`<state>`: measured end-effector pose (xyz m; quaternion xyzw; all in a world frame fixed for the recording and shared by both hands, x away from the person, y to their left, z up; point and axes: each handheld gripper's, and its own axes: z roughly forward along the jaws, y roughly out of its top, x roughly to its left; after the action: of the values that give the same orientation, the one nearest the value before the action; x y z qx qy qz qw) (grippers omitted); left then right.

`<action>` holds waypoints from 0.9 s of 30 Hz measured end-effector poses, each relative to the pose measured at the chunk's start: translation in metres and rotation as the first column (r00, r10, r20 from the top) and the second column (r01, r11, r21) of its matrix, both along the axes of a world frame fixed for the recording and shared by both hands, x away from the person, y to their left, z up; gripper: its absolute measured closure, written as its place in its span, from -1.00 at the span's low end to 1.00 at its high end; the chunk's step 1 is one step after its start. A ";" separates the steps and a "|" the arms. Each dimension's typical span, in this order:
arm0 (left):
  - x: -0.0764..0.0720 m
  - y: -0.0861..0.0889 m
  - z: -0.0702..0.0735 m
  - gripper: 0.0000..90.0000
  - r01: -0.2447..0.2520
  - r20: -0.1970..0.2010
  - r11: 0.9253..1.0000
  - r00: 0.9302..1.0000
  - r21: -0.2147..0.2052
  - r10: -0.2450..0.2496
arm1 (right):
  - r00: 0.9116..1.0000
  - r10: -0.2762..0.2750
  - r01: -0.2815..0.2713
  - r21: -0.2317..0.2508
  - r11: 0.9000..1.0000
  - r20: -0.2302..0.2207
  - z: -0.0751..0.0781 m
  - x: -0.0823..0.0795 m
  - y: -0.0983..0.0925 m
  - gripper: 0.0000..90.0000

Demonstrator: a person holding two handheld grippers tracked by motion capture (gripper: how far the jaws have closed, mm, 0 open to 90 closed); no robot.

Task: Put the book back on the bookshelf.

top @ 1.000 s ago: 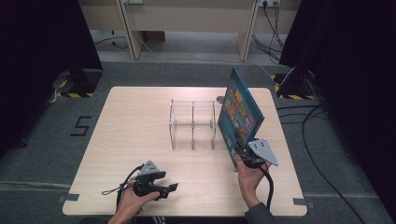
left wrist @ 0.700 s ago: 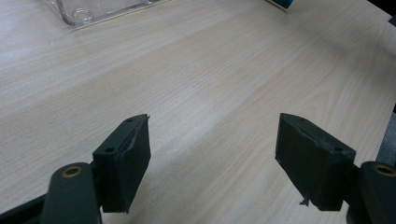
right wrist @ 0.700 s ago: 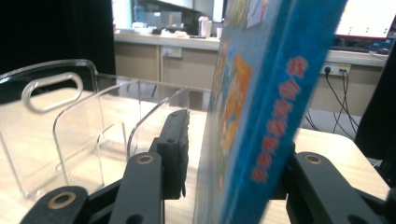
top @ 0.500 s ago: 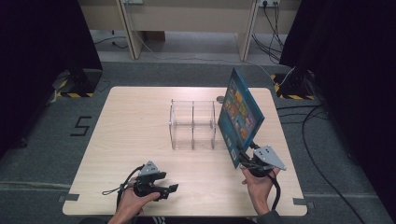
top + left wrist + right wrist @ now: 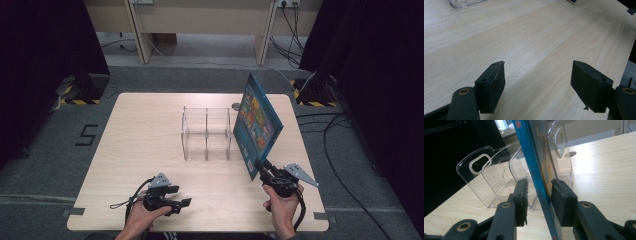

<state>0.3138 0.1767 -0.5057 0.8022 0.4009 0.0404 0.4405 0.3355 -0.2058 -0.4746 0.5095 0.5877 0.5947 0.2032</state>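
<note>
While the left claw [image 5: 181, 196] sits wide and empty, right claw [image 5: 261, 168] just closed on the tilted blue book [image 5: 257, 122].

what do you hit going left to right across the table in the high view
left gripper → clear divider rack → blue picture book → right gripper, gripping the book's lower corner

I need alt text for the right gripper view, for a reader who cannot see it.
Two black jaws of the right gripper stand on either side of the edge of a thin blue book held upright. Behind it a clear plastic rack with dividers stands on the pale wooden table.
</note>
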 end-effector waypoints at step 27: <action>-0.001 -0.004 -0.003 -0.45 0.042 -0.014 0.999 0.999 0.021 -0.042 | 1.000 0.010 -0.010 0.010 1.000 0.016 0.006 -0.002 0.002 0.42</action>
<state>0.3132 0.1730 -0.5089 0.8152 0.3866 0.0301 0.4302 0.3331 -0.2038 -0.4690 0.5030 0.5855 0.6027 0.2023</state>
